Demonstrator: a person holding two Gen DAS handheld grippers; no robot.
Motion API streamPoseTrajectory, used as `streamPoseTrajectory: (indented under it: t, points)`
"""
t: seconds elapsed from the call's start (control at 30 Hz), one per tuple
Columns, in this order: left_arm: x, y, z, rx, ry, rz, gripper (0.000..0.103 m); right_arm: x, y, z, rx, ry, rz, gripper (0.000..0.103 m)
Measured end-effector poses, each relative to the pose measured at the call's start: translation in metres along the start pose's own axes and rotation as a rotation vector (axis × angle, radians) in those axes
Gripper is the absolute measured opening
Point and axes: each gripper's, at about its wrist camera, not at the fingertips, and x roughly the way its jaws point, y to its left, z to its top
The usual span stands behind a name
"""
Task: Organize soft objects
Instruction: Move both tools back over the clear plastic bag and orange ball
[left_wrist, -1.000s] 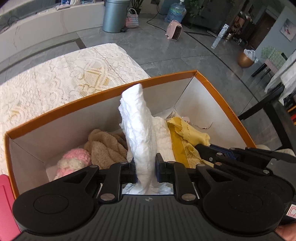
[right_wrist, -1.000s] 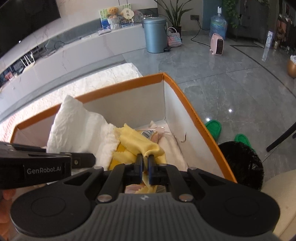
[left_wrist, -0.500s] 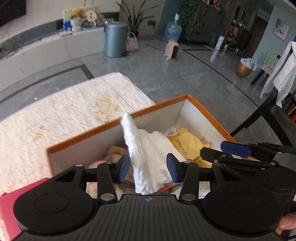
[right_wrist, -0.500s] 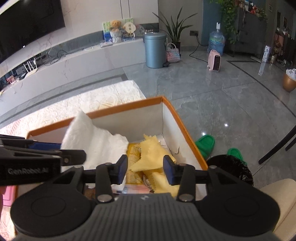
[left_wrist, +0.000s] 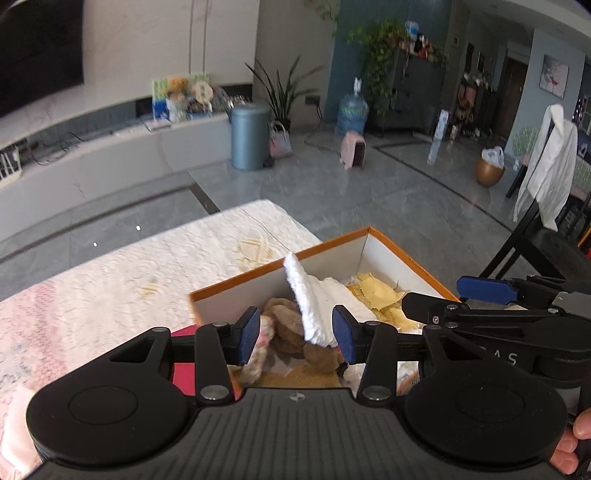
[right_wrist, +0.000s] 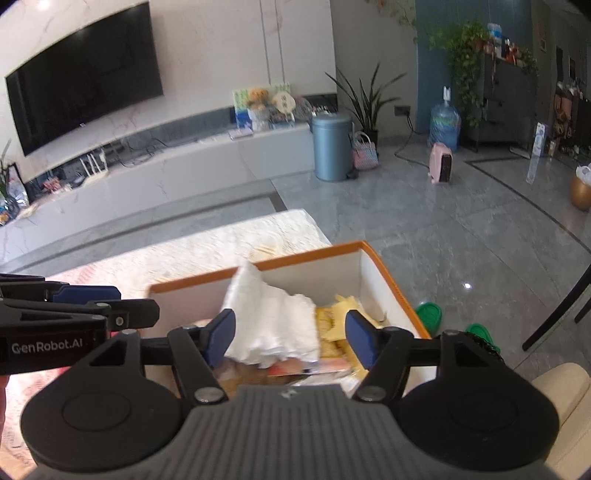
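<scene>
An orange-rimmed box (left_wrist: 325, 244) (right_wrist: 384, 266) stands at the table's right end. In it lie a white cloth (left_wrist: 317, 299) (right_wrist: 273, 317) with one corner standing up, a yellow cloth (left_wrist: 376, 291) (right_wrist: 341, 314), a brown plush (left_wrist: 288, 325) and a pink-white fluffy item (left_wrist: 258, 350). My left gripper (left_wrist: 295, 334) is open and empty above the box. My right gripper (right_wrist: 290, 334) is open and empty above the box, and shows at the right in the left wrist view (left_wrist: 458, 299).
A lace tablecloth (left_wrist: 147, 266) covers the table left of the box. A red flat item (left_wrist: 184, 369) lies by the box's left side. Beyond the table's right edge are the grey floor, green slippers (right_wrist: 428, 314) and a black chair (left_wrist: 532, 236).
Both grippers let go of their cloths, opened wide and pulled up and back from the box. The white and yellow cloths now rest in the box.
</scene>
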Motion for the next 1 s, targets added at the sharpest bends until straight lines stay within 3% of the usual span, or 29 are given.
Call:
streamPoseTrajectory:
  t: [0.2,0.53,0.83,1.0]
  points:
    - [-0.052,0.009,-0.031,0.003,-0.082,0.082,0.052,-0.046,0.030,-0.023,0.006,-0.070,0.040,0.069]
    - [-0.114,0.050,-0.095,-0.101,-0.170,0.264,0.052,-0.079,0.091,-0.073,0.015,-0.079,0.153,0.070]
    - [-0.138,0.124,-0.160,-0.289,-0.093,0.407,0.049,-0.054,0.155,-0.118,-0.045,0.015,0.241,0.070]
    - [-0.143,0.159,-0.182,-0.371,-0.072,0.428,0.049,-0.036,0.197,-0.133,-0.151,0.047,0.273,0.070]
